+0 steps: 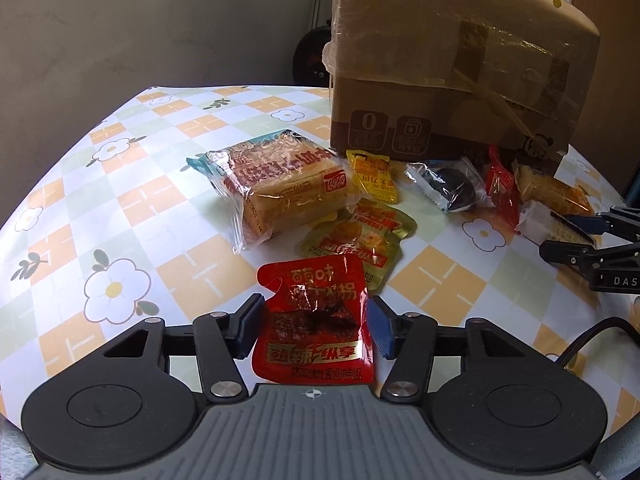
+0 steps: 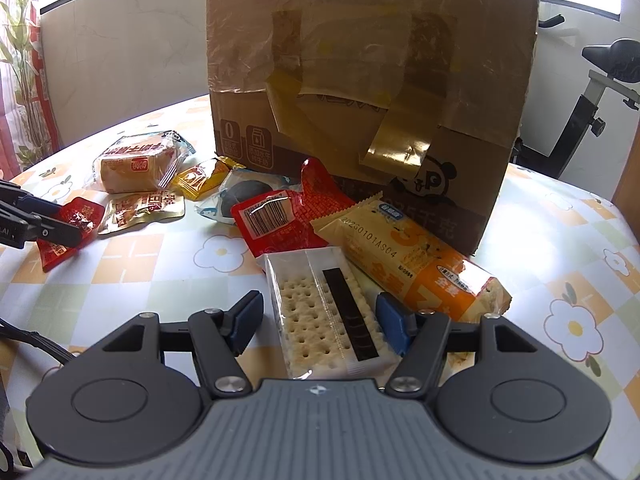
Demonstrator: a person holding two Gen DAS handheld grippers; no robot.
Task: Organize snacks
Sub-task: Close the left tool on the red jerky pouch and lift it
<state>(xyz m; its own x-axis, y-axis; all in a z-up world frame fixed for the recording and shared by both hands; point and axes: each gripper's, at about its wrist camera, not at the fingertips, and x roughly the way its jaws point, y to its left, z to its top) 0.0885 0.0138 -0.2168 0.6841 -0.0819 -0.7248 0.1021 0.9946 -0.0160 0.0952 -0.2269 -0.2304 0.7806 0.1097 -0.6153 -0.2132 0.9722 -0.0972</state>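
Snacks lie scattered on a checkered floral tablecloth point(image 1: 120, 184) in front of a taped cardboard box point(image 1: 452, 80). Left gripper point(image 1: 314, 322) sits low over the cloth w/ a red meat-snack pouch point(image 1: 314, 320) between its blue pads; left pad touches the pouch's edge, right pad looks just at the other edge — can't tell if it's truly pinched. Behind it: a gold-green pouch point(image 1: 360, 244), then a wrapped bread loaf point(image 1: 280, 184), w/ a small yellow packet point(image 1: 374, 176) just beside the loaf, near the box. Right of those, a clear packet w/ dark cookie point(image 1: 448, 186) and a red wrapper point(image 1: 500, 188).

Right gripper point(image 2: 320, 316) straddles a cracker pack point(image 2: 320, 312) w/ a black stripe; right pad touches the pack's side, left pad stands apart from it — fingers spread, no pinch. An orange-and-cream bar wrapper point(image 2: 408, 260) lies just beside the crackers, leaning toward the box; a red barcode packet point(image 2: 280, 216) is behind them.
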